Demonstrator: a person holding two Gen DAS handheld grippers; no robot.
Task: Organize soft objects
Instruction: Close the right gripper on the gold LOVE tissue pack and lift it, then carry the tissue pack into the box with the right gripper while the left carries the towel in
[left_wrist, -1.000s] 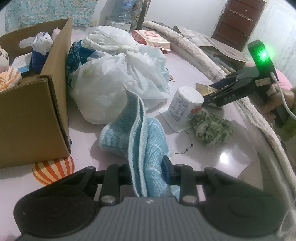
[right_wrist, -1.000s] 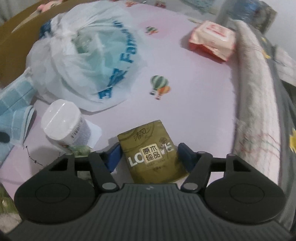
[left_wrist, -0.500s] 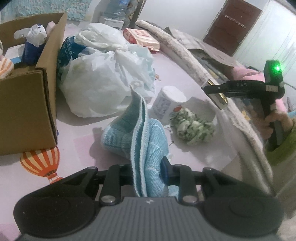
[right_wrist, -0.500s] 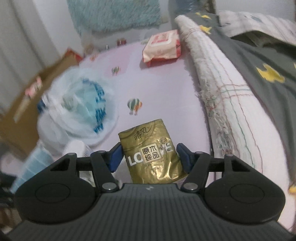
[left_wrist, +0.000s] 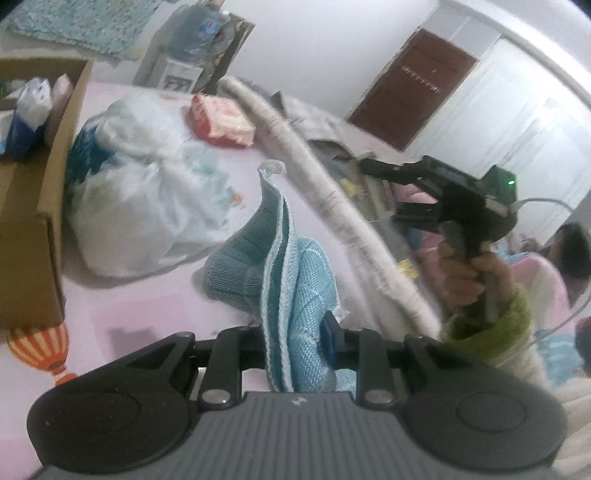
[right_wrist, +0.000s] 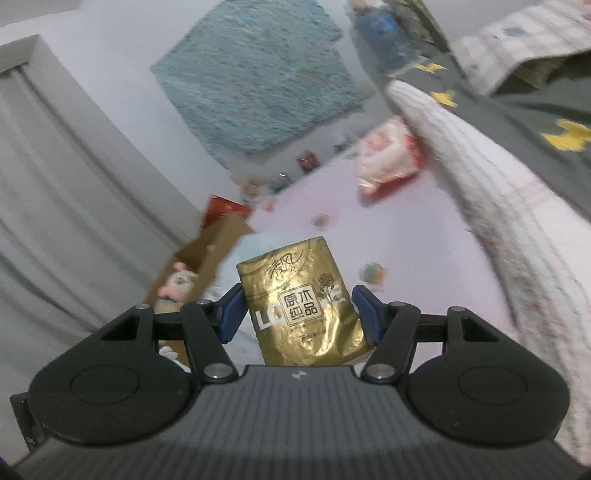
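The left gripper (left_wrist: 295, 328) pinches the soft blue knitted cloth (left_wrist: 295, 280). The right gripper (right_wrist: 299, 310) squeezes the shiny gold tissue pack (right_wrist: 303, 299). The brown cardboard box (left_wrist: 33, 229) sits left, nearer the cloth.

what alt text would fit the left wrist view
The left gripper has its jaws shut on a blue knit cloth lifted over a pink sheet. Behind it sit a white plastic bag and a cardboard box; at right, a hand holds the right gripper.
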